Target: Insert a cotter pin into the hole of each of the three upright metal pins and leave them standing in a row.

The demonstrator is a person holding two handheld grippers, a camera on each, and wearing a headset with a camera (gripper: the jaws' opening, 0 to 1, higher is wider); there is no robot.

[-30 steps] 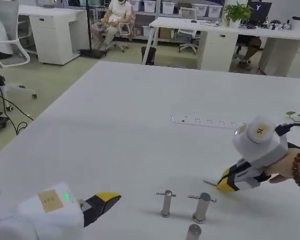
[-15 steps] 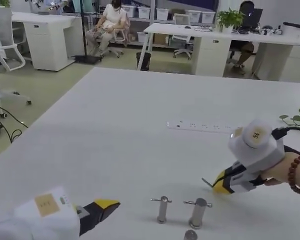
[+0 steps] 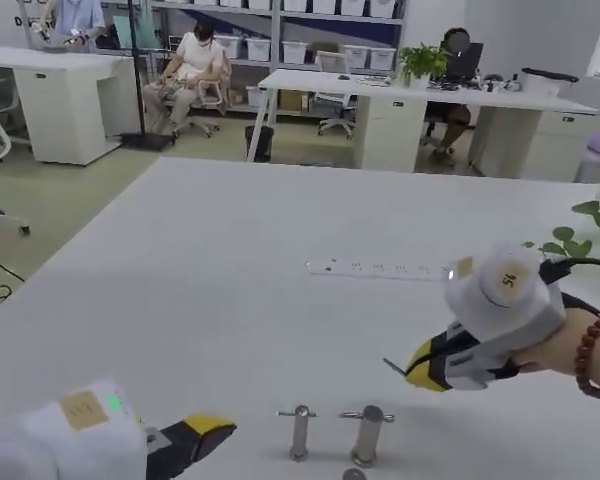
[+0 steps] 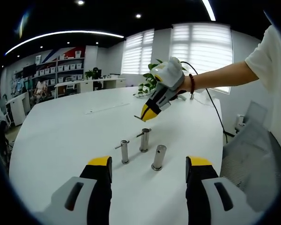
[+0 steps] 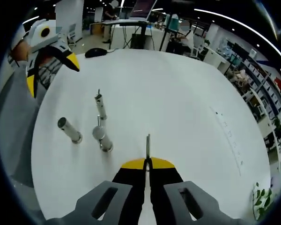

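Observation:
Three upright metal pins stand close together on the white table (image 3: 230, 300). Two of them (image 3: 300, 430) (image 3: 368, 432) carry a cotter pin crosswise near the top. The third pin (image 4: 158, 157) has a bare top and sits at the bottom edge of the head view. My right gripper (image 3: 415, 372) hovers to the right of and above the pins, shut on a thin cotter pin (image 5: 147, 143) that sticks out past its tips. My left gripper (image 4: 150, 164) is open and holds nothing, low on the near left of the pins.
A white power strip (image 3: 380, 268) lies on the table beyond the pins. A green plant (image 3: 590, 225) reaches in at the right edge. Desks, chairs and seated people are far behind the table.
The head camera has tilted up, so the pins sit lower in the picture. My right gripper has risen slightly with the cotter pin. The left gripper has barely moved.

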